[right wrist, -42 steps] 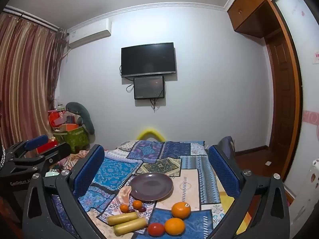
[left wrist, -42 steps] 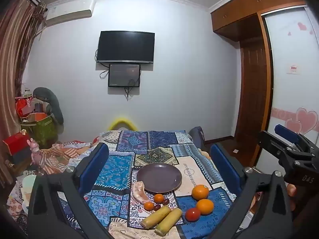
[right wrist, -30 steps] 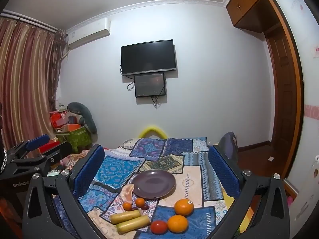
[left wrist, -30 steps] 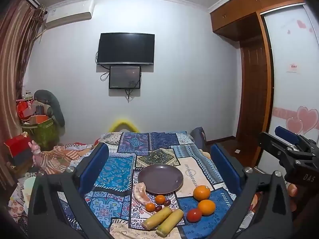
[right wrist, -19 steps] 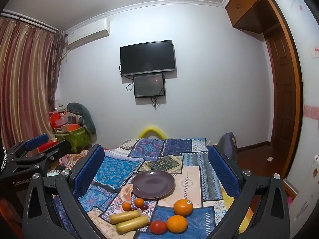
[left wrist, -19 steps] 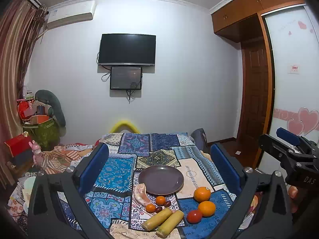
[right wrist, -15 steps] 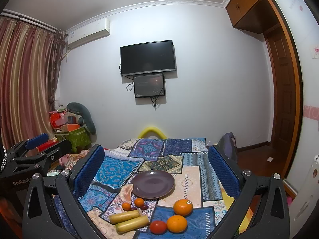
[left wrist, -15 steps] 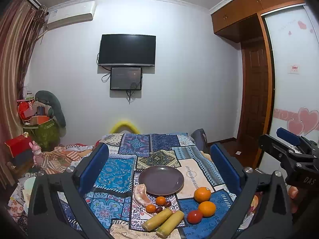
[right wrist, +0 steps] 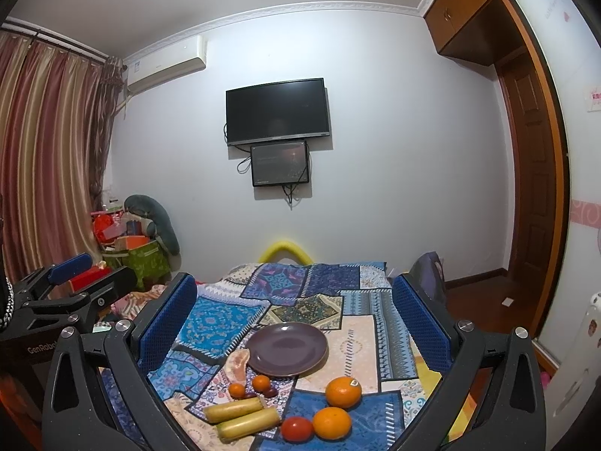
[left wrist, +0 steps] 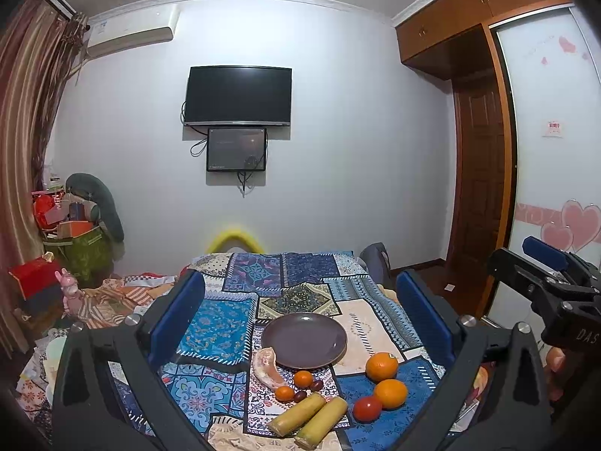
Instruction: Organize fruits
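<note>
Bedroom scene: patchwork blue-patterned cloth (left wrist: 221, 323) spread over the work surface, black wall TV (left wrist: 238, 96) behind.

Round dark purple plate (left wrist: 304, 339) mid-cloth, bare. All fruit off the plate, on its near side: pale peeled pomelo wedge (left wrist: 266, 367) touching the near-left rim; two small tangerines (left wrist: 302, 379) and a few dark red dates (left wrist: 316, 385) just in front; two yellow-green sugarcane-like cylinders (left wrist: 307, 415) nearer the camera; two large oranges (left wrist: 381, 367) and one red tomato (left wrist: 367, 408) near-right of the plate.

Left gripper (left wrist: 298, 310) and right gripper (right wrist: 293, 310): blue pads spread wide, nothing between them, both well above and short of the fruit.

Change over the last second or so: practically none. Slight view drift only, fruit layout identical, no descent. Reads as hover before first pick, task not started.

Next call: pick one item and drop toward it. Round fruit on soft cloth likely to roll if nudged.
</note>
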Tool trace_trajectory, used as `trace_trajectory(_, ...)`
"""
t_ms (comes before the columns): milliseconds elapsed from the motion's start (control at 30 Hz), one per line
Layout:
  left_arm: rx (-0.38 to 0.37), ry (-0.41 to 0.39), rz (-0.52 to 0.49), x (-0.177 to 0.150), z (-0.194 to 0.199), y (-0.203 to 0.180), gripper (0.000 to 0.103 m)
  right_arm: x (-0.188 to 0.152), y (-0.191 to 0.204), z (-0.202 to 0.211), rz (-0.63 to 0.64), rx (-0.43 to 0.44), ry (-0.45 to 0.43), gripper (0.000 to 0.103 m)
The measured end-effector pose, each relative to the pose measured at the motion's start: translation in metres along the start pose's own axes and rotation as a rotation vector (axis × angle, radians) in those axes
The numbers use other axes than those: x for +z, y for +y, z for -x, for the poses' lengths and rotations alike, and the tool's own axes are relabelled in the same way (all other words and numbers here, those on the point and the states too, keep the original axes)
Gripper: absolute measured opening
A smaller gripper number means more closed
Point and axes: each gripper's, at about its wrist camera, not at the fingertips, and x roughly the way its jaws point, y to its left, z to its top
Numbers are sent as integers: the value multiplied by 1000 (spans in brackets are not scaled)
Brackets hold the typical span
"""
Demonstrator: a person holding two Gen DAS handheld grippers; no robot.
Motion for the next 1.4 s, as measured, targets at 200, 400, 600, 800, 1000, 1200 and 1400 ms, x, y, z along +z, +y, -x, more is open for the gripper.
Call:
trace_trajectory(200,0,0,2,-1,0,0,103,0,0,1,4,2,-2,103)
trace_trajectory(400,-1,0,3,-1,-1,0,103,0,1,1,0,9,0,103)
trace_trajectory(600,0,0,7,-1,-1,0,103,-1,2,1,8,10,-3,103)
trace_trajectory(800,0,-1,6,-1,-1,0,103,-1,4,1,9,13,-4,103)
trace_trajectory(1000,0,-2,7,-1,-1,0,103,-1,4,1,12,13,-6,103)
trace_trajectory(1200,0,-5,10,-1,-2,0,103,-1,3,0,8,19,-4,103)
trace_trajectory(1400,-5,-4,11,-2,-5,2,103,-2,2,-2,8,15,1,103)
